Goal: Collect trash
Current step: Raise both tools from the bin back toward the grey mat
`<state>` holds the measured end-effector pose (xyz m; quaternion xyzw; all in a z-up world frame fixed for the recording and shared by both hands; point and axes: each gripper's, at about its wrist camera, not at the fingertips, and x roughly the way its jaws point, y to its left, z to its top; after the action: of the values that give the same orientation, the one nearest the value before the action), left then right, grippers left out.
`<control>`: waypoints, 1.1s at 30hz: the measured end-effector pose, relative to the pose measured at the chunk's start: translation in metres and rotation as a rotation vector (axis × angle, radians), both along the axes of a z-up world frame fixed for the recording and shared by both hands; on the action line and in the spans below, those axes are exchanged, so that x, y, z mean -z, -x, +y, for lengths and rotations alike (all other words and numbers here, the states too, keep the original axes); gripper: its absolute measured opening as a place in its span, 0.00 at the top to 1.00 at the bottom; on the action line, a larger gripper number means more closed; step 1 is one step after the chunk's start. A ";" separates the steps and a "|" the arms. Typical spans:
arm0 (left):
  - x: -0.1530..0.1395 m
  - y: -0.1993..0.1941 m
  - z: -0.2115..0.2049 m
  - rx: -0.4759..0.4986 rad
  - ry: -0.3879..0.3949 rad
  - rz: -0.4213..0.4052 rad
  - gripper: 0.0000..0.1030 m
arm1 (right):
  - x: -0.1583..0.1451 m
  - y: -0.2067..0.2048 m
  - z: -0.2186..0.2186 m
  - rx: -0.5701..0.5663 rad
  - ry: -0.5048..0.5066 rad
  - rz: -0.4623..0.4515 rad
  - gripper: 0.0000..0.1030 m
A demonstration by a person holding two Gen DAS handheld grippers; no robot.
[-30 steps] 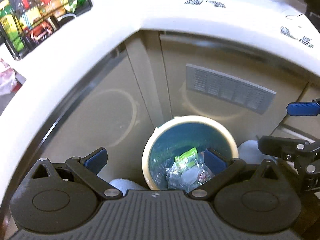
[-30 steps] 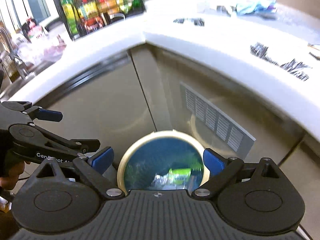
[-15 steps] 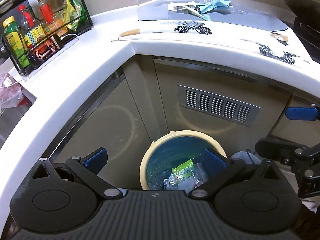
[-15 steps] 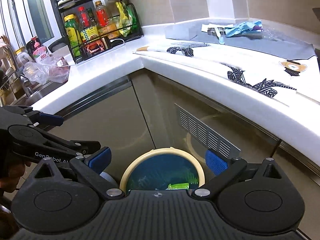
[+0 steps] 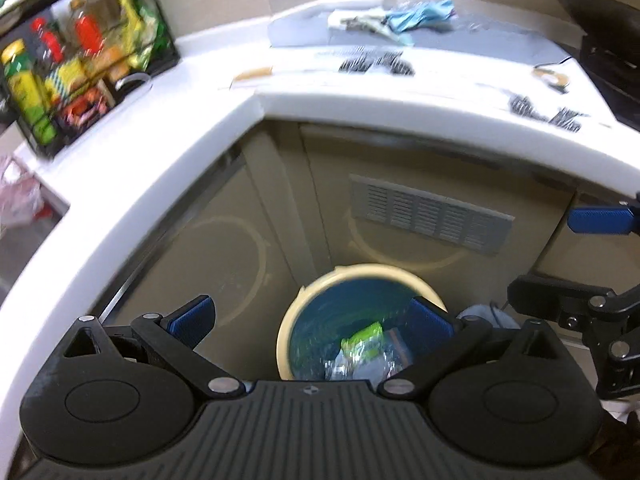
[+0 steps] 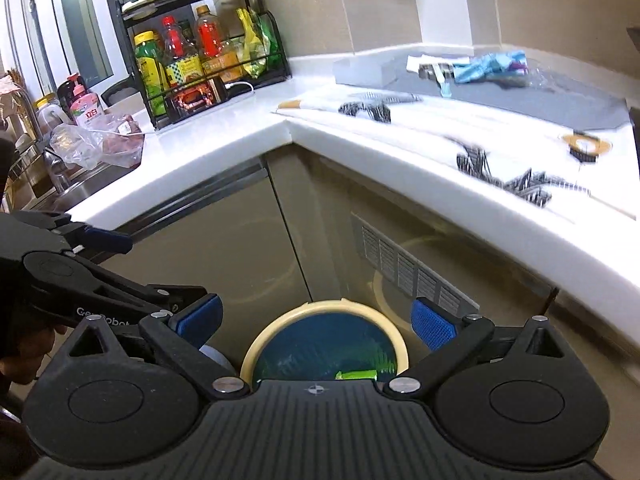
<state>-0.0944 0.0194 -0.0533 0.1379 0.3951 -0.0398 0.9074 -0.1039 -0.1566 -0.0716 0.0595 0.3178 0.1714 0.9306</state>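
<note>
**Both grippers empty above the bin**

The left gripper [image 5: 310,318] and right gripper [image 6: 316,320] hang over the cream-rimmed bin [image 5: 362,276], fingers spread wide, holding nothing. Green wrapper trash [image 5: 362,340] lies inside the bin, below the white worktop [image 6: 224,144].

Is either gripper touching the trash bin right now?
Apart. In the right wrist view the right gripper is open and empty, with the trash bin well below on the floor. The left wrist view shows the left gripper likewise above it.
</note>
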 end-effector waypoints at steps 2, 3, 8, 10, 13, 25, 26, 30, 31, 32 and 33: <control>-0.014 -0.006 -0.005 0.048 -0.030 -0.061 0.00 | -0.013 -0.004 -0.007 0.003 0.013 -0.053 0.02; -0.023 -0.011 -0.008 0.069 -0.050 -0.101 0.00 | -0.022 -0.007 -0.012 0.019 0.021 -0.091 0.02; -0.058 -0.062 -0.021 0.114 -0.073 -0.249 0.00 | -0.063 -0.043 -0.047 0.171 0.048 -0.238 0.00; -0.068 -0.098 -0.022 0.102 -0.052 -0.289 0.00 | -0.070 -0.066 -0.061 0.229 0.047 -0.251 0.00; -0.075 -0.162 -0.026 0.109 0.002 -0.314 0.00 | -0.073 -0.107 -0.076 0.308 0.061 -0.234 0.00; -0.012 -0.344 -0.043 0.287 -0.062 -0.223 0.00 | -0.034 -0.252 -0.099 0.466 0.129 -0.094 0.00; -0.006 -0.353 -0.042 0.286 -0.066 -0.219 0.00 | -0.031 -0.259 -0.102 0.473 0.121 -0.086 0.00; 0.003 -0.379 -0.034 0.305 0.003 -0.222 0.00 | -0.018 -0.279 -0.115 0.512 0.075 -0.028 0.00; 0.002 -0.383 -0.033 0.302 0.011 -0.226 0.00 | -0.016 -0.282 -0.117 0.522 0.064 -0.011 0.00; 0.004 -0.388 -0.031 0.300 0.015 -0.237 0.00 | -0.013 -0.285 -0.119 0.531 0.055 0.003 0.00; 0.005 -0.390 -0.031 0.297 0.010 -0.258 0.00 | -0.012 -0.288 -0.120 0.535 0.048 0.012 0.00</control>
<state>0.2952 -0.0120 -0.0578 0.1941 0.2504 -0.1571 0.9354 0.1837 -0.2766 -0.0598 0.1206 0.3001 -0.0886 0.9421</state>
